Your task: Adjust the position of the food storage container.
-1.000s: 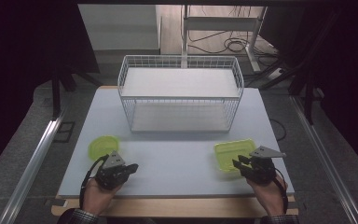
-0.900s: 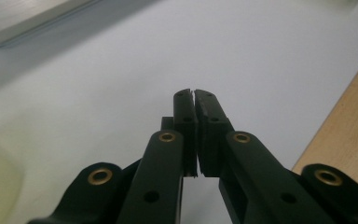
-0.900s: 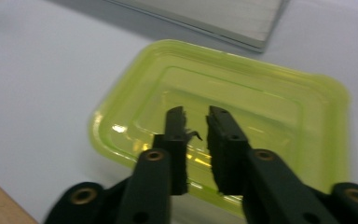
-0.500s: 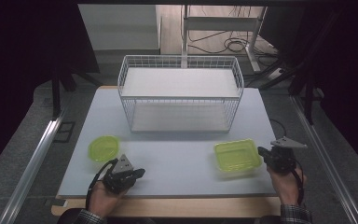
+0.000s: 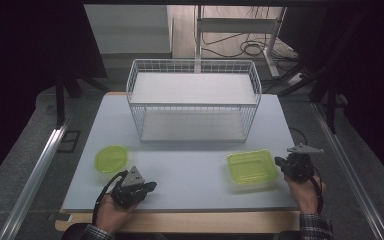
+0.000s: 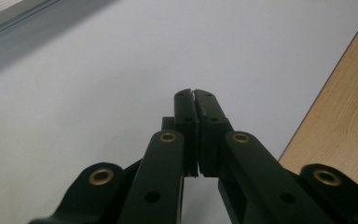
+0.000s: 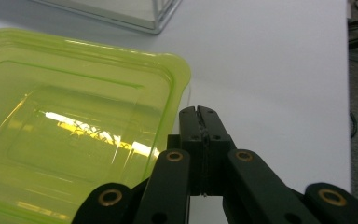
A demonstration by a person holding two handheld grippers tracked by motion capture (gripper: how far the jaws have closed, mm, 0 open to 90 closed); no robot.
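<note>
A yellow-green rectangular container lies on the white table at the front right; in the right gripper view the container lies just left of the jaws. My right gripper is shut and empty, just right of the container's edge. A round yellow-green bowl sits at the front left. My left gripper is shut on nothing, low over the bare table near its wooden front edge, a little in front of and right of the bowl.
A white wire basket rack with a shelf stands at the middle back of the table. Beyond the table are a dark floor, cables and a metal frame. A rail runs along the left side.
My right gripper has moved right, off the rectangular container to its right edge. My left gripper has shifted right and toward the front edge, away from the bowl.
</note>
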